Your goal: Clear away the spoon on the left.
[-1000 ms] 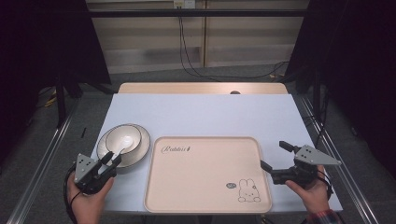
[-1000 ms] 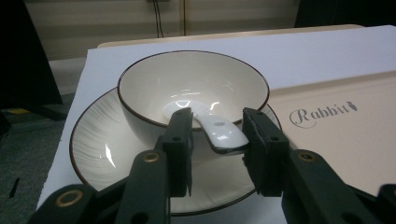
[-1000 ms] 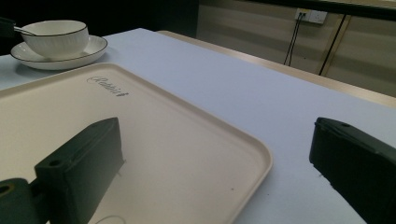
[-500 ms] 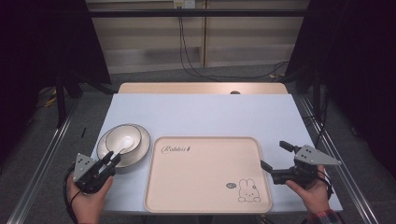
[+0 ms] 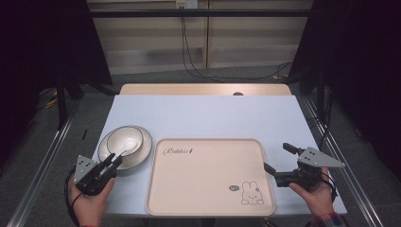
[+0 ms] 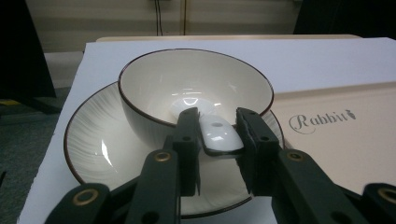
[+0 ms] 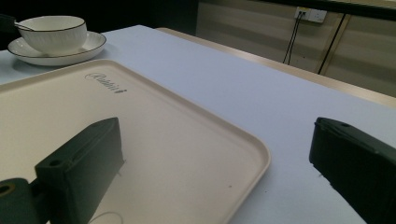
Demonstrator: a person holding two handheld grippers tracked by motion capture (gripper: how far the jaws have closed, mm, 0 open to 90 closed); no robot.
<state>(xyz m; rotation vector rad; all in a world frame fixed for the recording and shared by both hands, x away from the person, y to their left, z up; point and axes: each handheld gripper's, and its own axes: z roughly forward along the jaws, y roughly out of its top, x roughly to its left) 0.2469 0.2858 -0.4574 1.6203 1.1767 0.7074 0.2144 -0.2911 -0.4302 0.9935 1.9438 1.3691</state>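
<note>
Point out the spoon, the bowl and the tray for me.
spoon (image 6: 218,135), left gripper view, on its white handle between the jaws.
bowl (image 6: 154,81), left gripper view, on its inner wall.
tray (image 5: 208,187), high view, on its bare floor.

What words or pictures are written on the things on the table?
"Rabbit", in curly script with a tiny mark after it that looks like a carrot: on the beige tray, near its far left corner.
A small round dark stamp beside the bunny drawing, near the tray's near right corner: too small to read.
The bowl, the plate and the spoon show no writing.
</note>
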